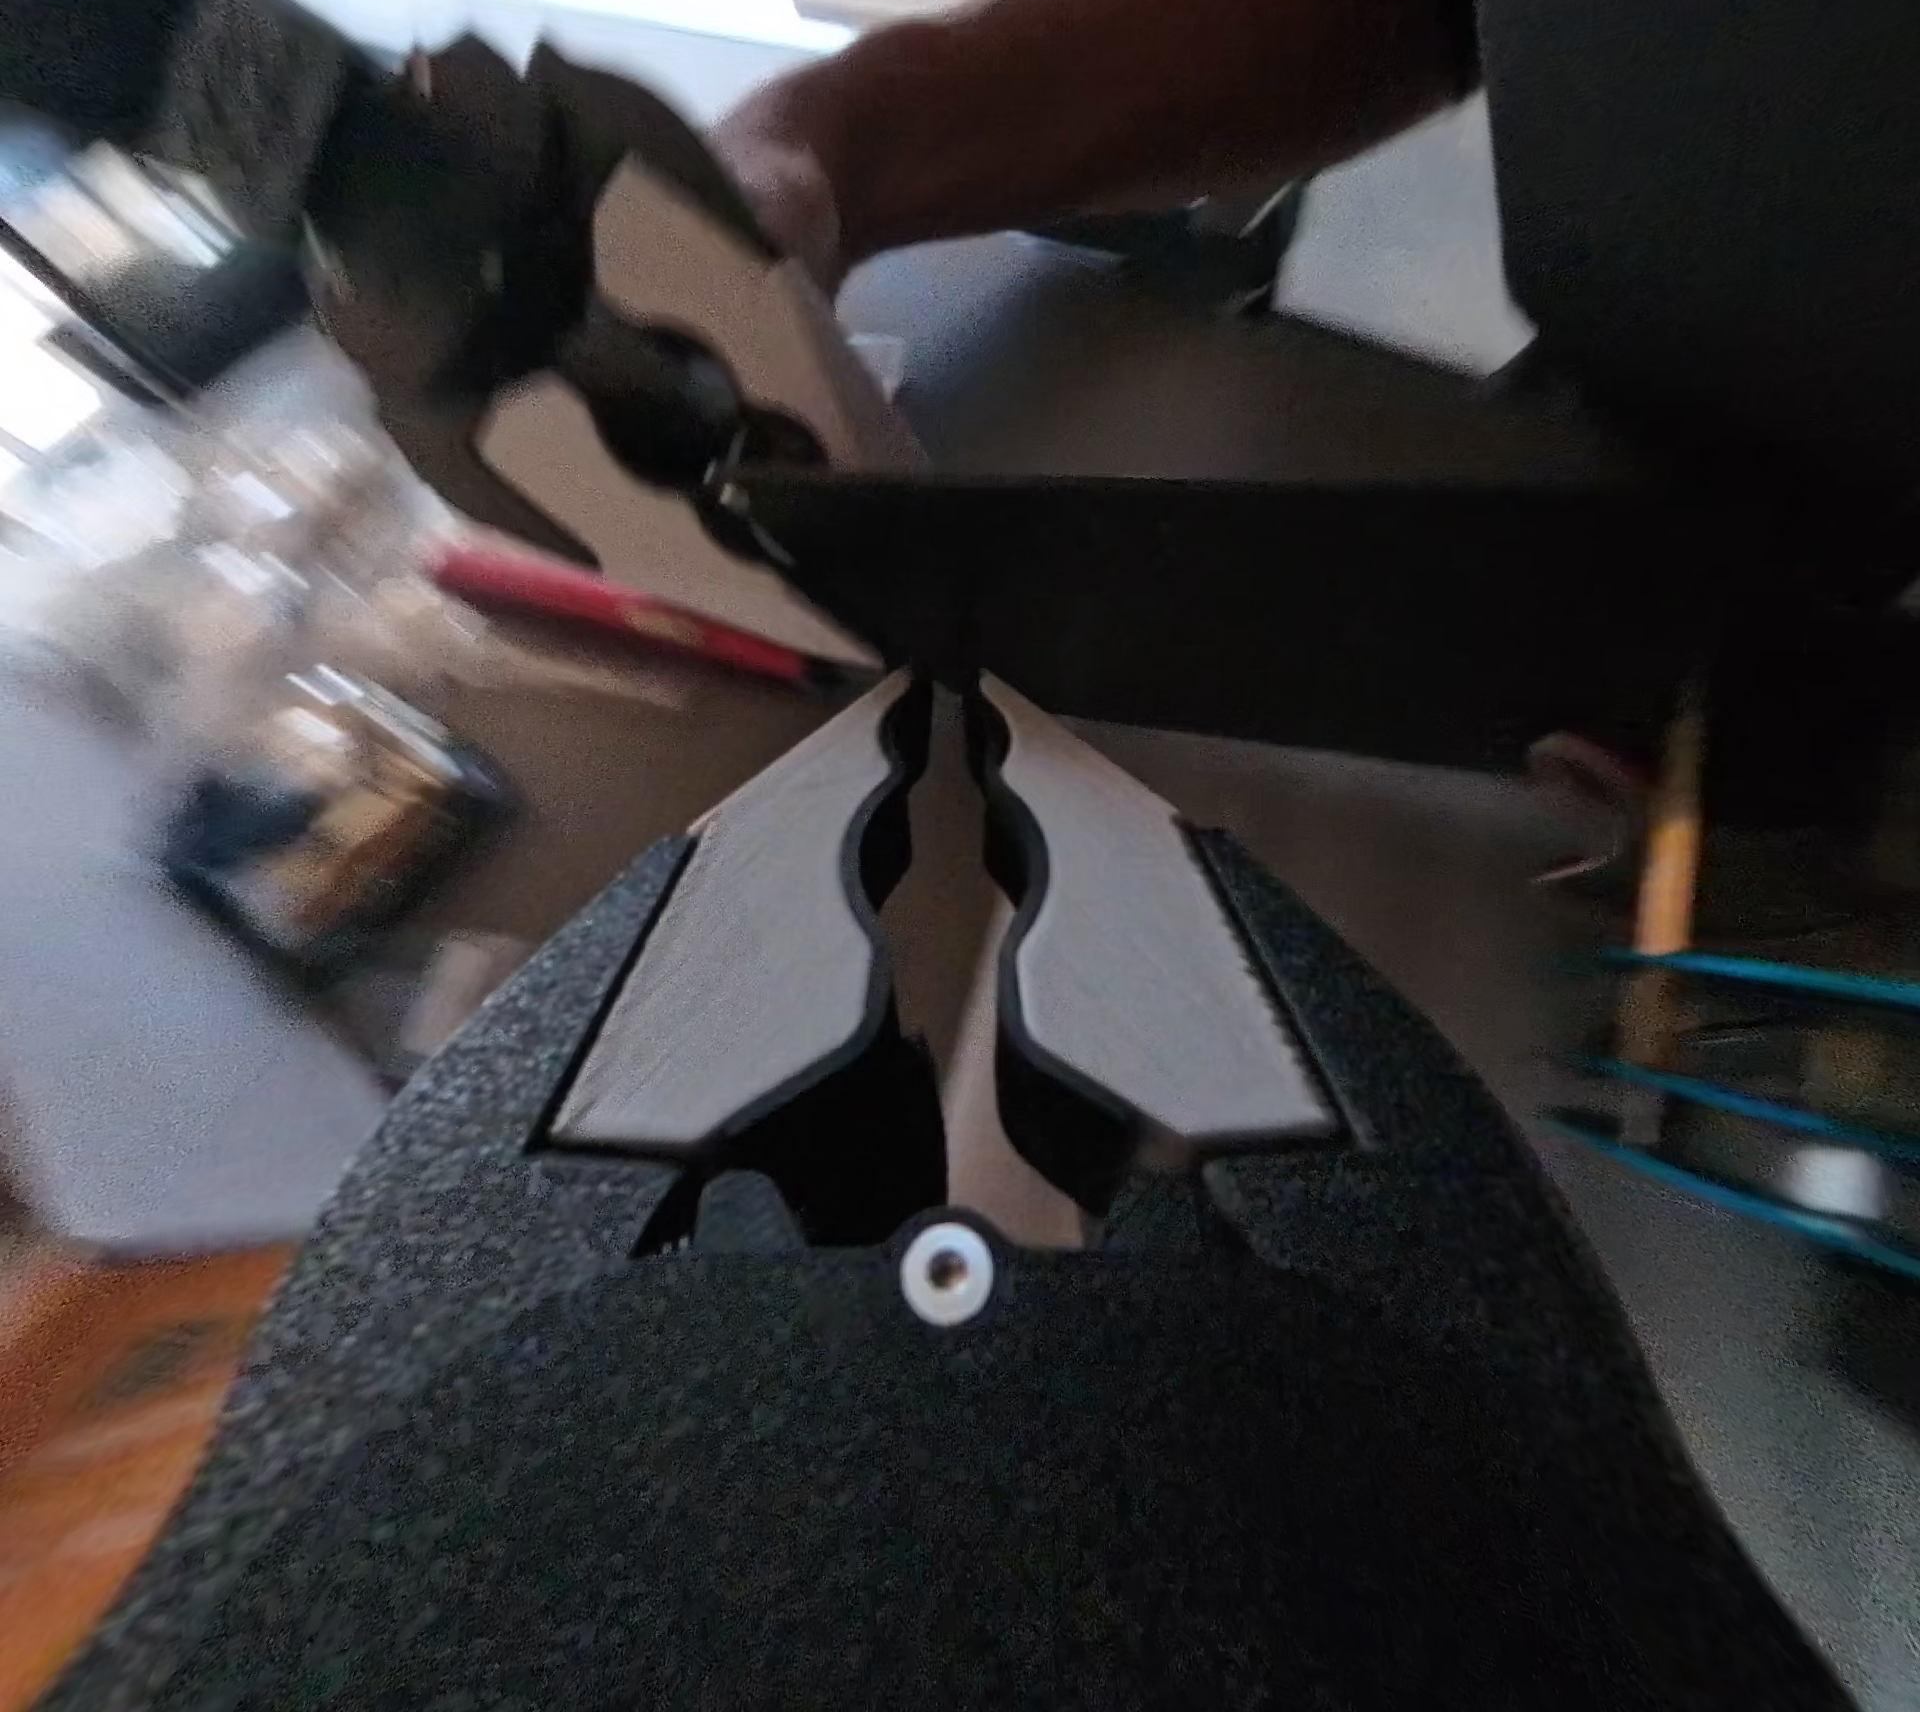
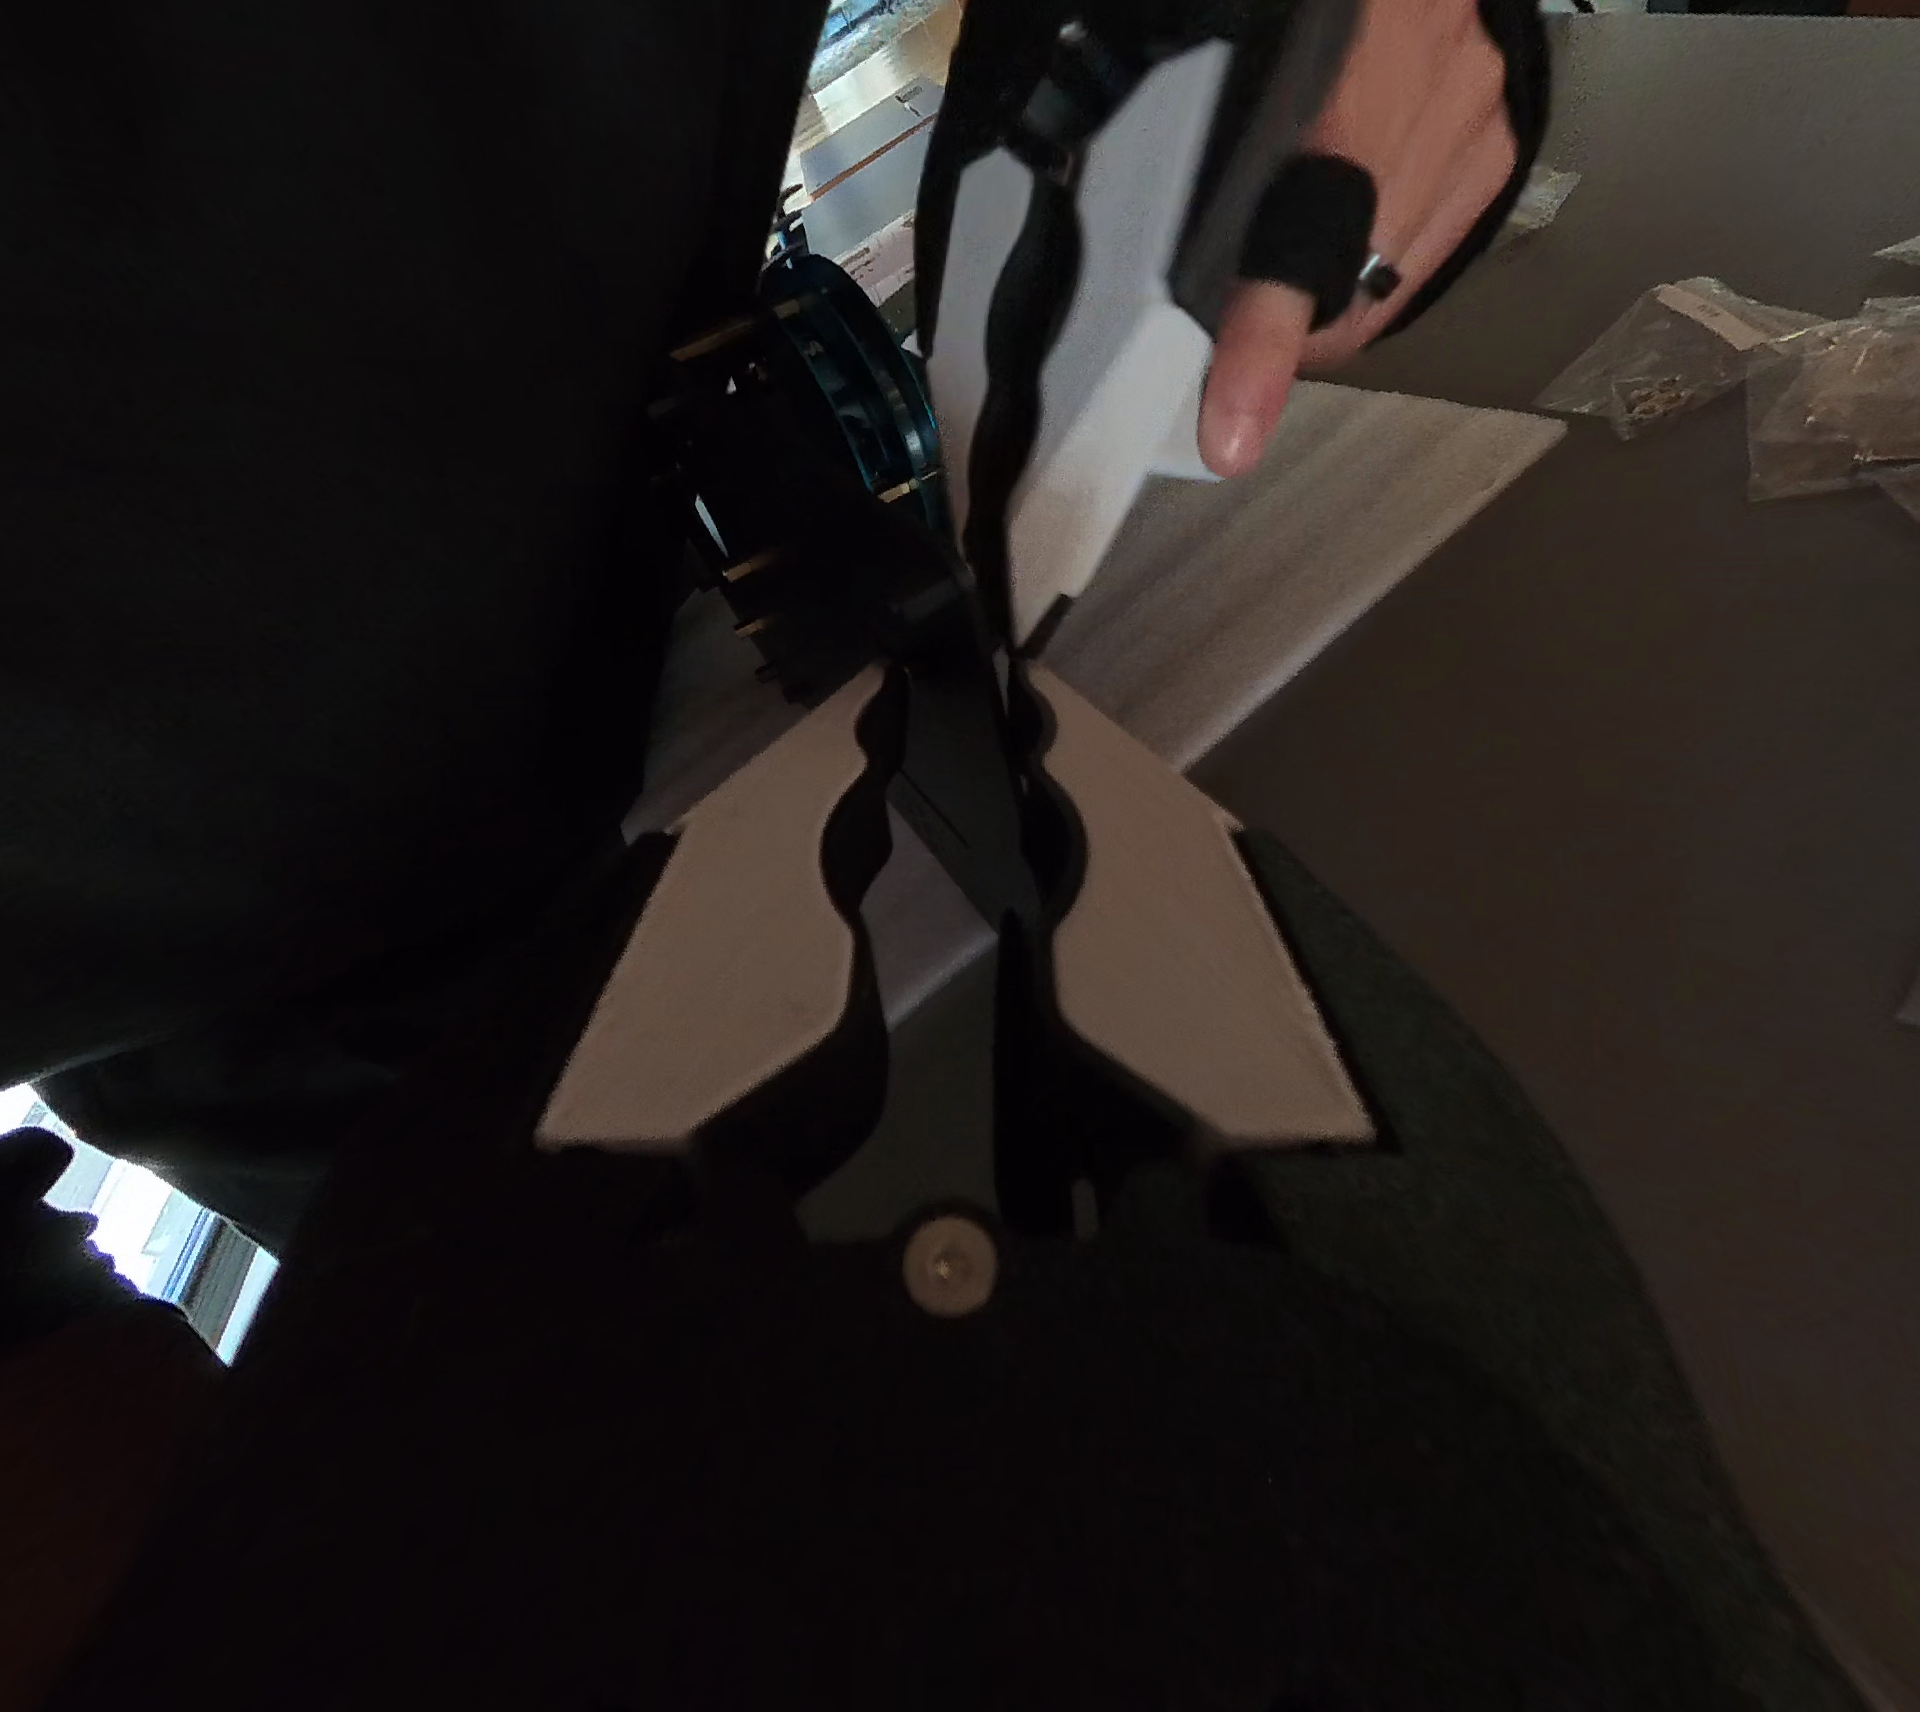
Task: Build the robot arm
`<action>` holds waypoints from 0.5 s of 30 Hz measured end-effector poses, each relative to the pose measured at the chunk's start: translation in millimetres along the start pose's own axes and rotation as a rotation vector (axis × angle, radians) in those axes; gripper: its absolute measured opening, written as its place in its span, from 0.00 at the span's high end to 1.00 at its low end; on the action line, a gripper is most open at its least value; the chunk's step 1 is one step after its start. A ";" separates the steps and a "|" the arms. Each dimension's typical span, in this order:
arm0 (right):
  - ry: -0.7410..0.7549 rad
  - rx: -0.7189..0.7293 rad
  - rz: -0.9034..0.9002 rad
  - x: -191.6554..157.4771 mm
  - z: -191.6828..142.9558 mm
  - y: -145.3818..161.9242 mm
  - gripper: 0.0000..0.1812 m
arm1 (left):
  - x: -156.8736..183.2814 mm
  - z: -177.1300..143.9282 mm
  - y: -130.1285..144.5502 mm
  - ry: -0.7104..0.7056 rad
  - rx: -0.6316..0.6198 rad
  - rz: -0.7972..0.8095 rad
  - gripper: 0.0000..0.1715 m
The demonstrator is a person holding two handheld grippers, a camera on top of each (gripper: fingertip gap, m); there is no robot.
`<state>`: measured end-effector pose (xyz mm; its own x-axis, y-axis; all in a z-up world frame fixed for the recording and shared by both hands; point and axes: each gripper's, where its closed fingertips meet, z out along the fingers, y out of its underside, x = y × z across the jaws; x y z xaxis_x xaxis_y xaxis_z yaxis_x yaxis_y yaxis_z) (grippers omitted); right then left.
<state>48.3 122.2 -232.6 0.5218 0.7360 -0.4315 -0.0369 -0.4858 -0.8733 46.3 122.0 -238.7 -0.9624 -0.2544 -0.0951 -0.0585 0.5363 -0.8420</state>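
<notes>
In the left wrist view my left gripper [image 1: 940, 686] is shut, its tips pinching the near edge of a thin black sheet [image 1: 1247, 602] held above the table. The right gripper [image 1: 727, 467] shows blurred at the upper left, clamped on the sheet's left corner, with a person's arm [image 1: 1091, 104] behind it. In the right wrist view my right gripper [image 2: 961, 686] is shut on the same black sheet [image 2: 961, 789], seen nearly edge-on. The left gripper [image 2: 1023, 623] hangs just above it, held by a hand [image 2: 1423, 135] with a black strap.
A grey table [image 2: 1558, 831] carries a white board [image 2: 1351, 499] and clear plastic bags [image 2: 1766, 384]. A round blue-and-black device [image 2: 842, 436] sits beside the sheet. A red pen-like stick [image 1: 623, 613], a yellow stick [image 1: 1668, 841] and blue-edged plates [image 1: 1766, 1091] lie below. Both grippers' tips are close together, under 4 cm apart.
</notes>
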 end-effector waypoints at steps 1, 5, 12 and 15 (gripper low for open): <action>0.003 0.000 0.000 0.1 -0.1 -0.1 0.90 | 3.4 -1.2 4.1 0.085 -0.018 -0.207 0.95; 0.008 0.001 0.001 -0.1 0.0 0.0 0.90 | 8.1 -8.1 -6.0 0.419 0.063 -1.118 0.88; 0.000 -0.011 0.002 -0.4 0.0 0.3 0.90 | -2.3 1.4 -14.8 0.578 0.167 -1.528 0.92; -0.004 -0.010 0.002 -0.6 0.1 0.3 0.90 | -3.3 2.7 -15.7 0.594 0.194 -1.526 0.96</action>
<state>48.0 121.7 -232.7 0.5186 0.7364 -0.4344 -0.0292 -0.4925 -0.8698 51.1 112.3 -226.6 -0.0138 -0.0706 0.9974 -0.9997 -0.0180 -0.0151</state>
